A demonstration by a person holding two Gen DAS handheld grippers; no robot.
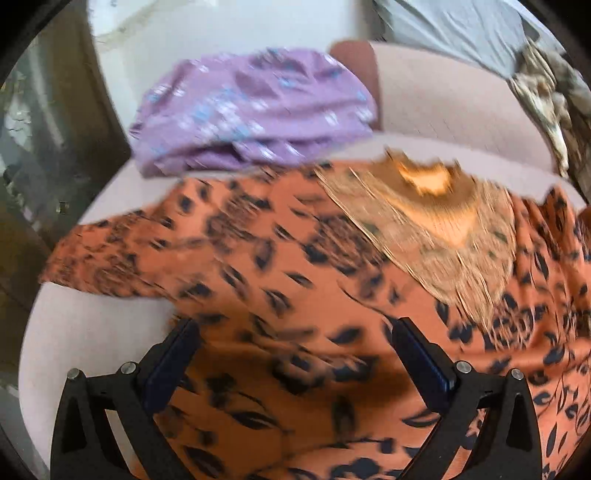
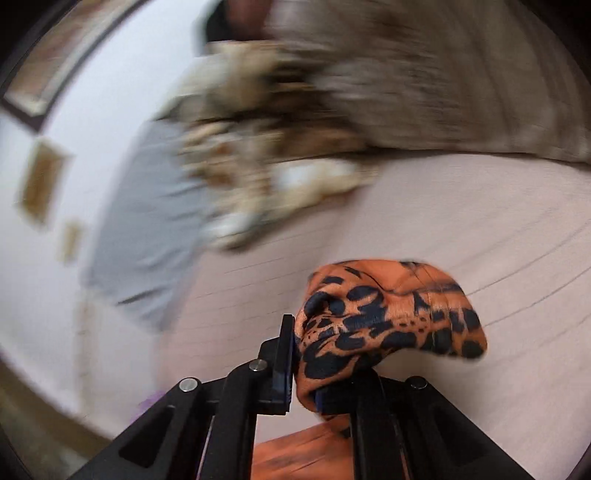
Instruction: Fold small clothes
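An orange garment with dark leaf print (image 1: 288,266) lies spread on the pale pink bed cover (image 1: 85,332), with a tan inner patch (image 1: 443,229) showing near its top. My left gripper (image 1: 295,332) is open just above the garment, fingers on either side of the cloth, holding nothing. My right gripper (image 2: 303,354) is shut on a bunched edge of the same orange garment (image 2: 388,317), lifted above the bed cover (image 2: 461,229). Both views are motion-blurred.
A folded purple patterned garment (image 1: 251,110) lies beyond the orange one. A grey cloth (image 1: 461,29) and a brown-beige patterned heap (image 1: 546,103) lie at the far right; they also show in the right wrist view (image 2: 147,221), (image 2: 277,147). A dark wooden frame (image 1: 74,110) stands left.
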